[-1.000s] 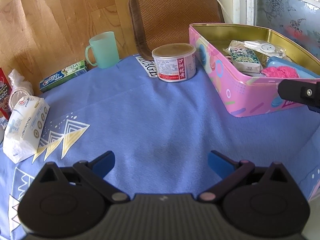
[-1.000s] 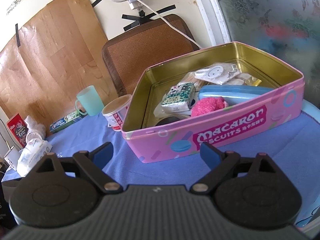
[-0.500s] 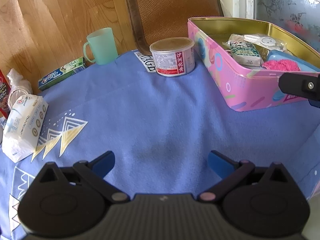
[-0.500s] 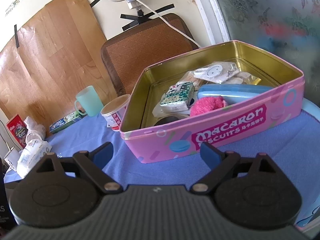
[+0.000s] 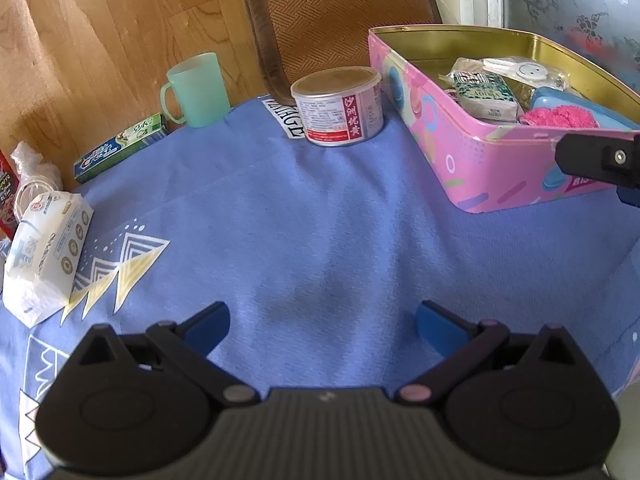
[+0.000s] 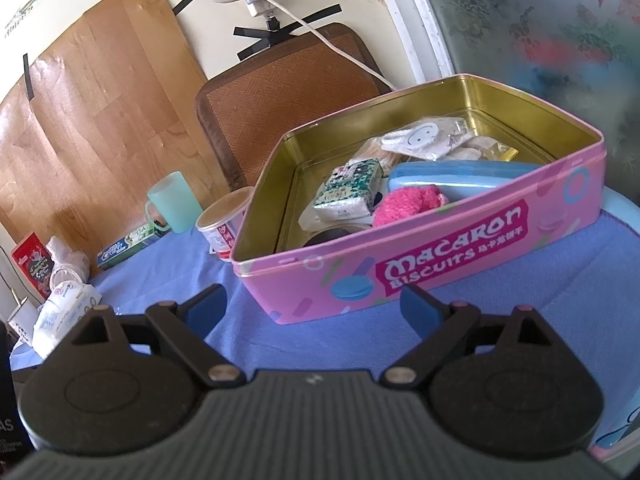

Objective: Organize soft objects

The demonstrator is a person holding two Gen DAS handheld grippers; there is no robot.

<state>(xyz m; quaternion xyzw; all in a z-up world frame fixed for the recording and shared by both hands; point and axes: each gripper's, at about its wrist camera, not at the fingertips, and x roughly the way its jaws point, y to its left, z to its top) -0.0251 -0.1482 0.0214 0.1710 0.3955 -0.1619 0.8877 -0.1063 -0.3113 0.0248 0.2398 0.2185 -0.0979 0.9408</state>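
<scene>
- Left hand-held gripper (image 5: 322,320) hangs over bare blue cloth, jaws wide, nothing between them.
- Right hand-held gripper (image 6: 314,304) is just as wide and empty, facing the front wall of the pink biscuit tin (image 6: 460,256).
- Already in the tin: a pink fluffy piece (image 6: 408,202), a green patterned tissue pack (image 6: 350,188), a blue case and some wrapped bits at the back.
- The soft thing I'd judge is next: the white tissue pack (image 5: 46,248), at the far left of the surface (image 5: 320,220), well apart from the tin.
- To do it well, swing the left one over and close across the pack's narrow width; it's squashy, so squeeze lightly.
- Watch the can (image 5: 340,106) and mint cup (image 5: 196,90) on the carry; the can sits just beside the tin's corner.
- There's free floor at the tin's left end, so lower it there rather than dropping.
</scene>
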